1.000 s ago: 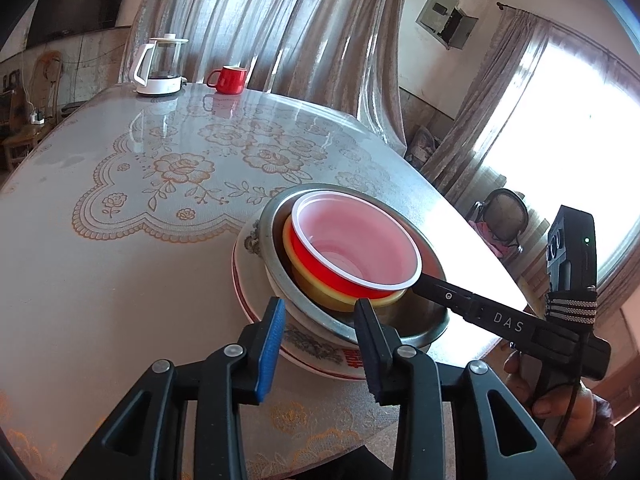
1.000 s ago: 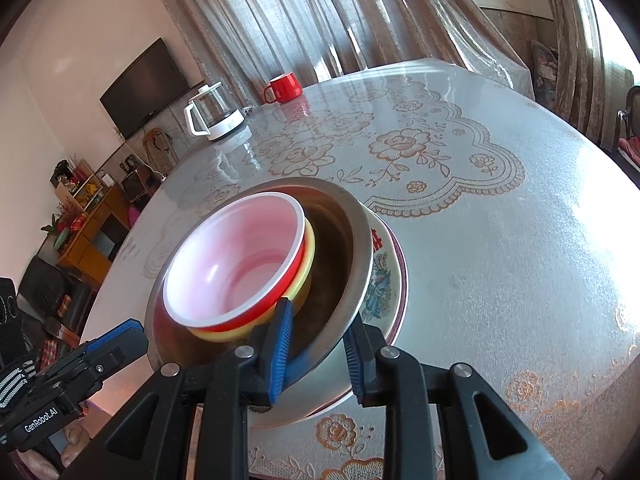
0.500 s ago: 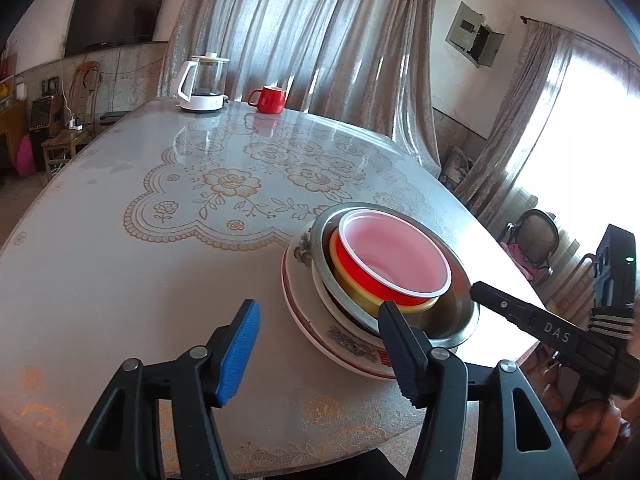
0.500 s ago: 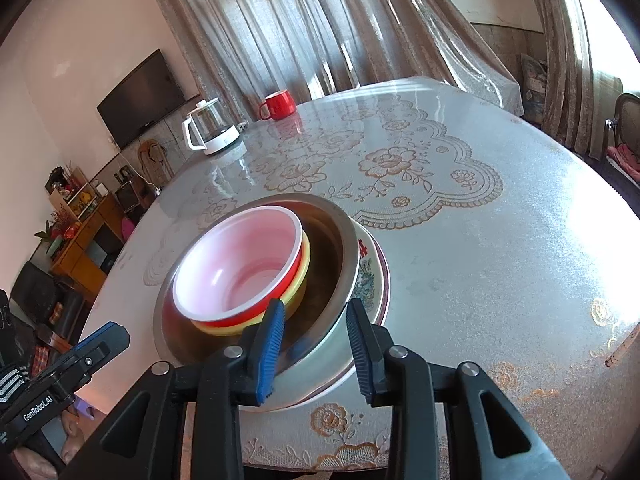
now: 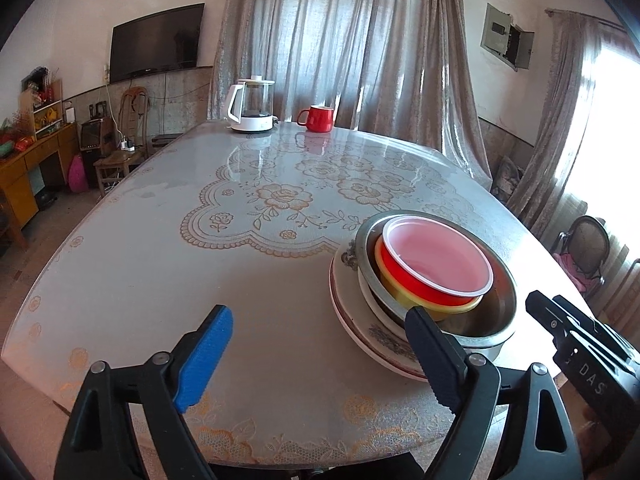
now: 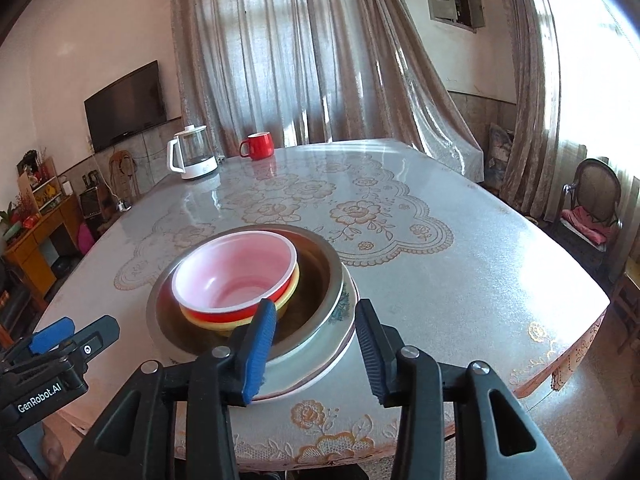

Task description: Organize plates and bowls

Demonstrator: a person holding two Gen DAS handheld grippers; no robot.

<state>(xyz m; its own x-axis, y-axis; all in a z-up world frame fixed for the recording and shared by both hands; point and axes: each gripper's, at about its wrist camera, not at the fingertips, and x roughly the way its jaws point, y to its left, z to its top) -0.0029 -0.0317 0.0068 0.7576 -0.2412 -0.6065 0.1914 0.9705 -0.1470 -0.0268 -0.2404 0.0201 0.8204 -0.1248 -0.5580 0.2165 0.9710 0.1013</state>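
Home dining rm: TV (image 5: 156,42), table (image 5: 160,264)

The worktop (image 5: 132,280) wears a glossy cover with a gold floral lace print. Just ahead of the right claw (image 6: 316,350), near the front edge, a patterned plate (image 6: 340,322) lies on it, carrying nested bowls. Far beyond both claws, a kettle (image 5: 252,106) and a red mug (image 5: 318,119) stand side by side at the back edge.
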